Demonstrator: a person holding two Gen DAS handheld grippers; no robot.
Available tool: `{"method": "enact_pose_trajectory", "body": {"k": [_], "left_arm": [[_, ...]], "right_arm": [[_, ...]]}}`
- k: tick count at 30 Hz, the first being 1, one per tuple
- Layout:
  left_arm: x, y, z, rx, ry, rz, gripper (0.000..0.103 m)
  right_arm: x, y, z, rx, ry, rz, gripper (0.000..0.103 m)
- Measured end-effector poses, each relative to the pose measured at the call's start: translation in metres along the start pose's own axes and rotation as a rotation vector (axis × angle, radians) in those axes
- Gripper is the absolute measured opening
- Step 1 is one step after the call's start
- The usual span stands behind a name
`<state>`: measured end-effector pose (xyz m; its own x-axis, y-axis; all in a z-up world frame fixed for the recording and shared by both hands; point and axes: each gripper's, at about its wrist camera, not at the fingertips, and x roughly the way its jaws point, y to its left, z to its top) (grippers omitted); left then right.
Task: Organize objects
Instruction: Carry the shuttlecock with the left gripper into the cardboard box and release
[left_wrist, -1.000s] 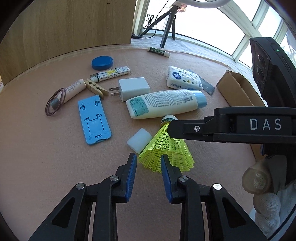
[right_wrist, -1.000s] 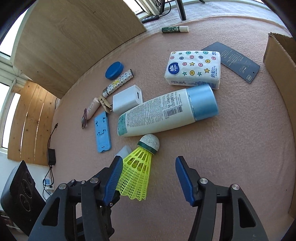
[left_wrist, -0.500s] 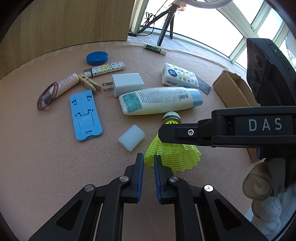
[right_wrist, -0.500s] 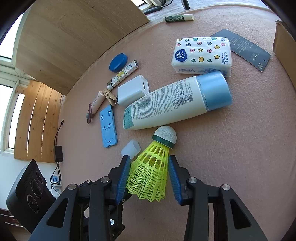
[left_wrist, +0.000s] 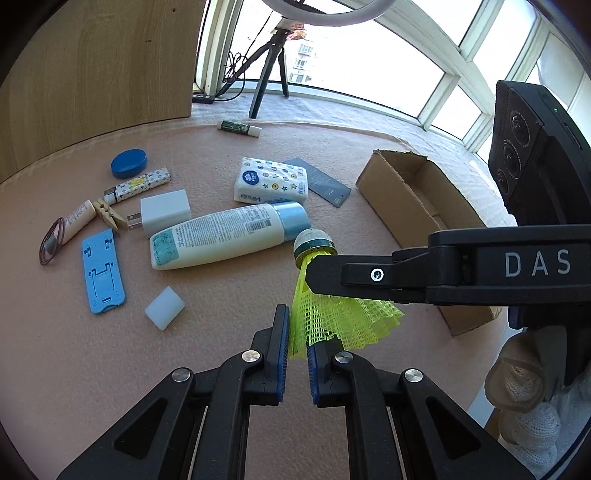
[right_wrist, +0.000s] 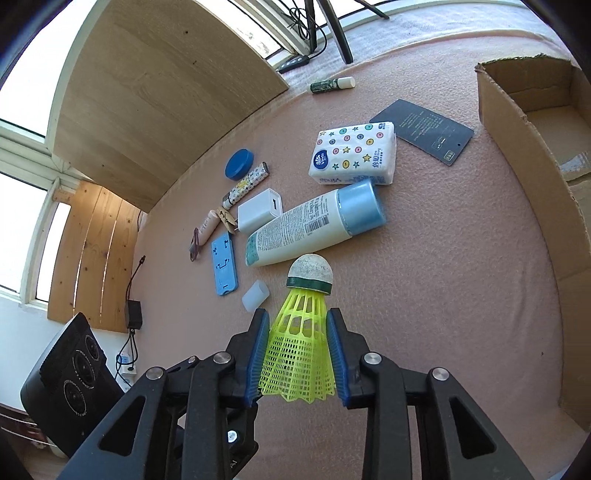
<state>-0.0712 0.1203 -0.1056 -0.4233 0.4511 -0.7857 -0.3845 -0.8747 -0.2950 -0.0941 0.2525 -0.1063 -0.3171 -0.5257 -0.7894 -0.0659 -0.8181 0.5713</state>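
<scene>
Shuttlecock (right_wrist: 301, 347), yellow mesh skirt: right gripper (right_wrist: 297, 354) jaws, just closing, clamp it.
Left gripper (left_wrist: 294, 350) jaws pinch its rim; opposed pulls may crush or tear it.

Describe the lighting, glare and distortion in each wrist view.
Left wrist view: windows blown out white, table edge bowed by fisheye, shuttlecock sharp. Right wrist view: even daylight, soft shadows, cardboard box wall curved by the lens, dark vignette in the corners.

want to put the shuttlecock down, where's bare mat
Bare mat lies between the lotion bottle and cardboard box, and near the view's bottom, below the blue stand. It is crowded left of the bottle, around the charger.
</scene>
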Motion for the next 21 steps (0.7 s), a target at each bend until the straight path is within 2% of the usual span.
{"method": "enact_pose_trajectory", "body": {"k": [9, 16, 21], "left_arm": [[0.004, -0.088, 0.029, 0.127, -0.041, -0.100, 0.009], [0.025, -0.156, 0.045, 0.220, -0.033, -0.156, 0.009], [0.046, -0.192, 0.051, 0.263, -0.011, -0.177, 0.009]], "right_arm": [[-0.081, -0.045, 0.000, 0.048, -0.129, -0.024, 0.029], [-0.133, -0.083, -0.002, 0.077, -0.218, -0.087, 0.029], [-0.155, -0.112, -0.002, 0.119, -0.253, -0.111, 0.029]]}}
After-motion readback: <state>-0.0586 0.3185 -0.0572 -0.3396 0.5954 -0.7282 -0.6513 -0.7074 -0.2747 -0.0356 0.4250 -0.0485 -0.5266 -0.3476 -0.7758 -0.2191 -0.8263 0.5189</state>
